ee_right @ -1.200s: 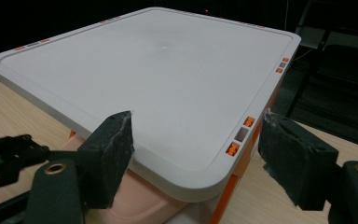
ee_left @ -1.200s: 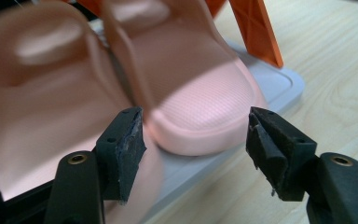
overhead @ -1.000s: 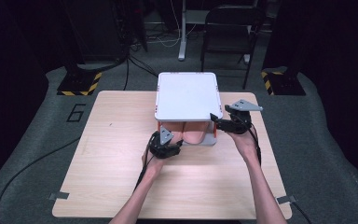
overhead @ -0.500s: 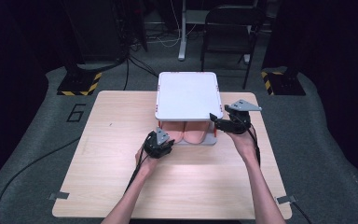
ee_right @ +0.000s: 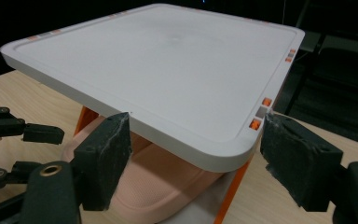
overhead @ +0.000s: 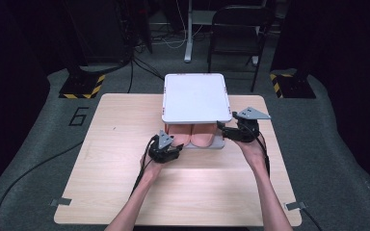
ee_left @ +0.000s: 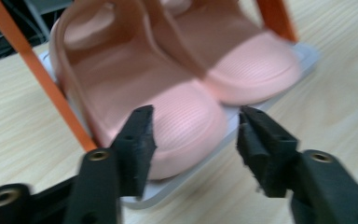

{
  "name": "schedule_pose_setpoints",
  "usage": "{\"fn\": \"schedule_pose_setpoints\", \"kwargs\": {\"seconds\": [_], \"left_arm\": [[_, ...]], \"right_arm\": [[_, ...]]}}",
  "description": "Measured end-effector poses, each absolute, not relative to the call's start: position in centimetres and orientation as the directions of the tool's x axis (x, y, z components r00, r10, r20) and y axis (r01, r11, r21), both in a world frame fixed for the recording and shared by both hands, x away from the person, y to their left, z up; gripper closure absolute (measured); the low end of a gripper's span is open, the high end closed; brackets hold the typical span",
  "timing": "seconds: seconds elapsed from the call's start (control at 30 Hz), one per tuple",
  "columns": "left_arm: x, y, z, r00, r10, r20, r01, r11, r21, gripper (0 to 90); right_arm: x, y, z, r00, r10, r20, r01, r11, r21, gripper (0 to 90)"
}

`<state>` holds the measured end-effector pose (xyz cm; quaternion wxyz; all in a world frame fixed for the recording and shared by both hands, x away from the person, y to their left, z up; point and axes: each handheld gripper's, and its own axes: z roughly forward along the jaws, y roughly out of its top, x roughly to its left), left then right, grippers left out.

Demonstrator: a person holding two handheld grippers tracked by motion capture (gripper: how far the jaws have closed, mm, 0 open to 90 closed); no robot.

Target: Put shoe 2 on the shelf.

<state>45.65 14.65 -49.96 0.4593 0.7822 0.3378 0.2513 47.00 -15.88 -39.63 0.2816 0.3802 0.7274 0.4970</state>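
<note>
A pair of pink slippers [overhead: 192, 137] lies on the white lower tray [ee_left: 168, 195] of a small rack with orange legs [ee_left: 42, 79]. The rack's white top shelf [overhead: 195, 96] covers most of them. My left gripper [overhead: 174, 146] points at the left slipper's toe [ee_left: 177, 121]. Its jaws [ee_left: 193, 130] have just been opening and stand open, with that toe just ahead of them and untouched. My right gripper [overhead: 222, 128] is at the rack's front right corner. It is open [ee_right: 198, 133], its pads on either side of the top shelf's corner [ee_right: 233, 149].
The rack stands at the far middle of a wooden table [overhead: 125, 187]. In the right gripper view the left gripper [ee_right: 14, 133] shows at the left edge, in front of a slipper [ee_right: 158, 184]. A chair [overhead: 236, 29] and cables lie beyond the table.
The left gripper drew back a little toward the person half a second ago and has edged forward to the slippers again. The right gripper has kept still.
</note>
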Motion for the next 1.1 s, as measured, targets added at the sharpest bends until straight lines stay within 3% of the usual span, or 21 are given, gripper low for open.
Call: {"fn": "schedule_pose_setpoints", "kwargs": {"seconds": [0.1, 0.27, 0.73, 1.1], "left_arm": [[44.6, 15.1, -49.2, 0.665, 0.742, 0.084, 0.271, -0.344, 0.899, 32.0], [43.1, 16.2, -48.3, 0.671, 0.734, 0.099, 0.252, -0.352, 0.901, 24.0], [39.4, 21.3, -48.5, 0.648, 0.758, 0.07, 0.279, -0.321, 0.905, 20.1], [37.3, 26.2, -49.8, 0.578, 0.815, 0.03, 0.32, -0.26, 0.911, 20.2]], "right_arm": [[45.9, -16.0, -39.3, -0.561, 0.826, -0.046, 0.233, 0.212, 0.949, 21.0], [44.1, -16.5, -40.1, -0.546, 0.837, -0.026, 0.241, 0.188, 0.952, 19.6], [39.6, -19.6, -45.8, -0.457, 0.887, 0.071, 0.341, 0.101, 0.934, 19.5], [37.9, -21.1, -48.0, -0.408, 0.91, 0.078, 0.37, 0.087, 0.925, 20.1]]}}
